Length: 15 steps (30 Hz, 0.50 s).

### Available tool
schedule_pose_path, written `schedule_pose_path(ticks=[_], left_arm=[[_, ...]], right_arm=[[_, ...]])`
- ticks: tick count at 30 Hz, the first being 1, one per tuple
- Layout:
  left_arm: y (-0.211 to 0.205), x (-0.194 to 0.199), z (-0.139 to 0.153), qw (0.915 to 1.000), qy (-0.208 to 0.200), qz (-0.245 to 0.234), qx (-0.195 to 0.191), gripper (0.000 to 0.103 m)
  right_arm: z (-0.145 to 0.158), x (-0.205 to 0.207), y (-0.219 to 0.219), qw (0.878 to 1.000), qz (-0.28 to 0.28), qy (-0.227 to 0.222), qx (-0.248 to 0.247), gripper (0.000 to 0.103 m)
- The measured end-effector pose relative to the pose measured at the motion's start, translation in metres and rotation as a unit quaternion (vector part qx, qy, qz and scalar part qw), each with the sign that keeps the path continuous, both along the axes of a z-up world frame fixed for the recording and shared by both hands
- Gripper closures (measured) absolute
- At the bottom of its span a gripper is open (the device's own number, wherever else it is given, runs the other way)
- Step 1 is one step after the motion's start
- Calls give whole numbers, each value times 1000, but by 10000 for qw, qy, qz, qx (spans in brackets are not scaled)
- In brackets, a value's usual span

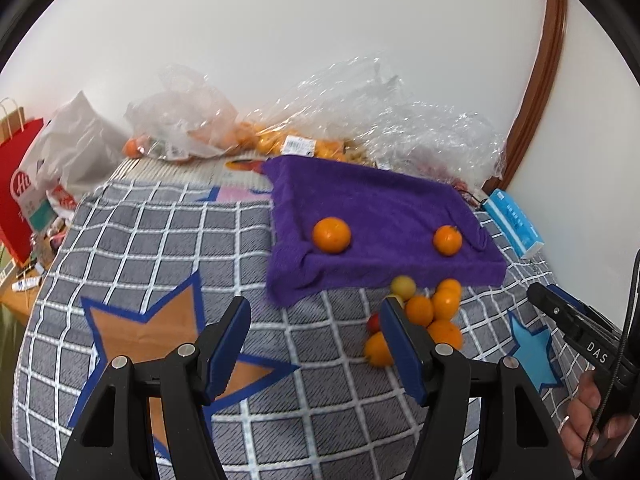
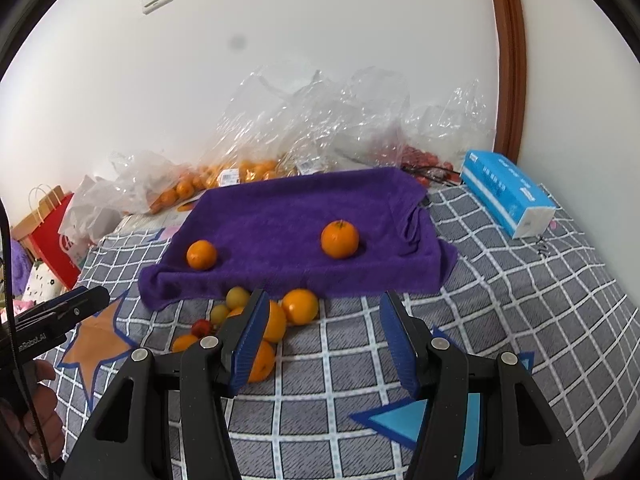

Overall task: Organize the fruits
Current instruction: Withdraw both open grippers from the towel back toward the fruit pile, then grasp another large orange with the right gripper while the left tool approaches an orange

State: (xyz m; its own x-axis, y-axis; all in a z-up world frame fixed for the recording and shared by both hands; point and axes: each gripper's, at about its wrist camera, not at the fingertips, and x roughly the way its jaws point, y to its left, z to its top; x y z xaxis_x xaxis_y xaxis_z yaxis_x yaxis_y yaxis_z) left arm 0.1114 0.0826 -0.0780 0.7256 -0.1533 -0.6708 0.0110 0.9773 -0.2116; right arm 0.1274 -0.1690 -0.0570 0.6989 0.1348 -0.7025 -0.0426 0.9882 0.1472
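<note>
The right finger (image 1: 404, 344) of the left gripper (image 1: 316, 340) hides part of the fruit pile (image 1: 432, 312), the crumpled plastic bags (image 1: 304, 120) blur the fruits inside, and the red bag (image 1: 16, 184) is cut off at the edge

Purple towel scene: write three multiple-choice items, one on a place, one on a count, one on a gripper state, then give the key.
1. Where is the loose fruit pile?
A. on the towel's middle
B. on the checked cover, at the towel's near edge
C. inside the blue box

2. How many oranges lie on the purple towel?
A. two
B. four
C. none

3. How do both grippers stand?
A. both clamped on oranges
B. one shut, one open
C. both open and empty

Key: B, the pile lies on the cover beside the towel; A, one orange and another orange; C, the left gripper and right gripper show wide gaps.
</note>
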Motion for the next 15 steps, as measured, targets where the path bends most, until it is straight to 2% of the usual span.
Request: schedule_pose_path(ticks=[7, 15], left_arm=[[6, -2, -20, 9997, 242, 64, 51, 39], [7, 5, -41, 9987, 476, 110, 128, 39]], right_arm=[[-11, -5, 4, 9999, 66, 84, 50, 46], [-32, 0, 9, 9993, 160, 326, 62, 56]])
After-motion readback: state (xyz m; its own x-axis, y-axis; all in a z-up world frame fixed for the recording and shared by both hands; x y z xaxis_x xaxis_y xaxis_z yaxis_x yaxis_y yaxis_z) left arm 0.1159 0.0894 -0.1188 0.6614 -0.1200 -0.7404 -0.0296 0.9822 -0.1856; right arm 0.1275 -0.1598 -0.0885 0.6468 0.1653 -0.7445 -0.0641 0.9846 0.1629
